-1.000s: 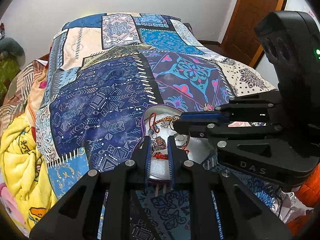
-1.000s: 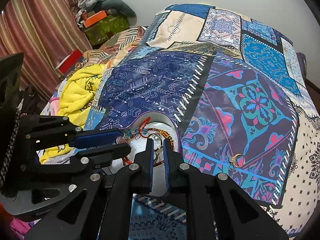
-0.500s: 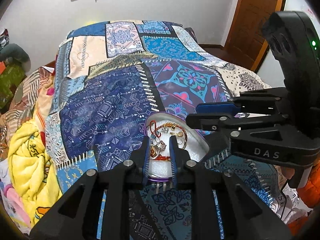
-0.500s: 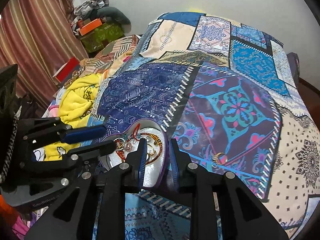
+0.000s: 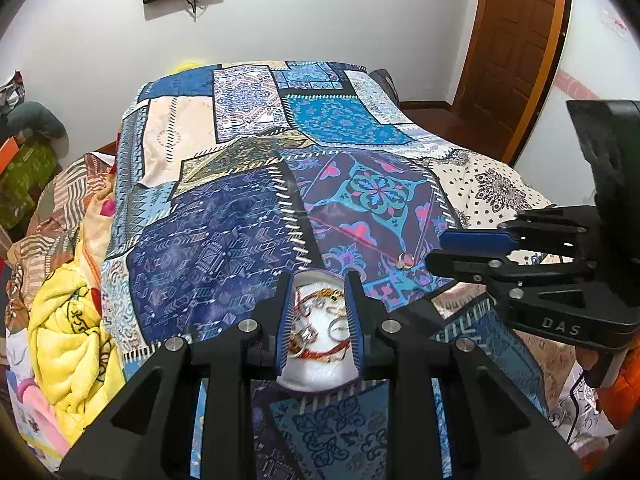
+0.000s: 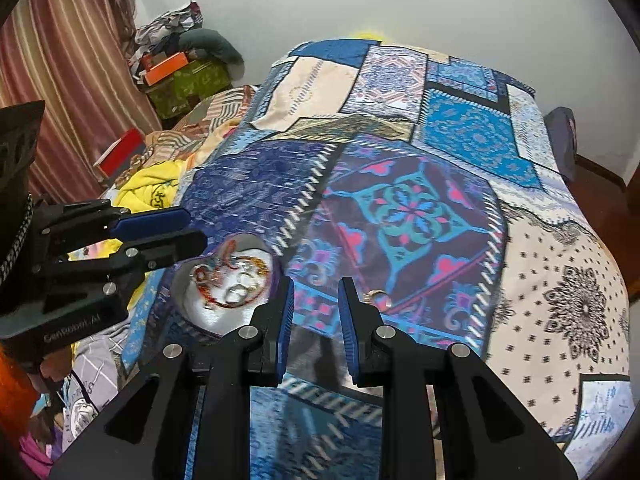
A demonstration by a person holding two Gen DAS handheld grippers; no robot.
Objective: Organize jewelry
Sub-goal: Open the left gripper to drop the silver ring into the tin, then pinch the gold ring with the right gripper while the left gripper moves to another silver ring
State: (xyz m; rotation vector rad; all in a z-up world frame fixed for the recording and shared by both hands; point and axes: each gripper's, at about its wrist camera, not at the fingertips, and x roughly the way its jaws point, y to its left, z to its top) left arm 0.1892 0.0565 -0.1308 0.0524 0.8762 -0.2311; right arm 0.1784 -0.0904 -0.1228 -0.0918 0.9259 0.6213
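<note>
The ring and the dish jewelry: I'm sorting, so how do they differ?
The ring lies alone on the bedspread; the jewelry sits heaped in the dish. The ring is one small gold piece; the jewelry is a tangle of red and gold. Neither is gripped.

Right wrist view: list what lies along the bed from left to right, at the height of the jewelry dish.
Left gripper → jewelry dish → right gripper → ring on the bedspread.
</note>
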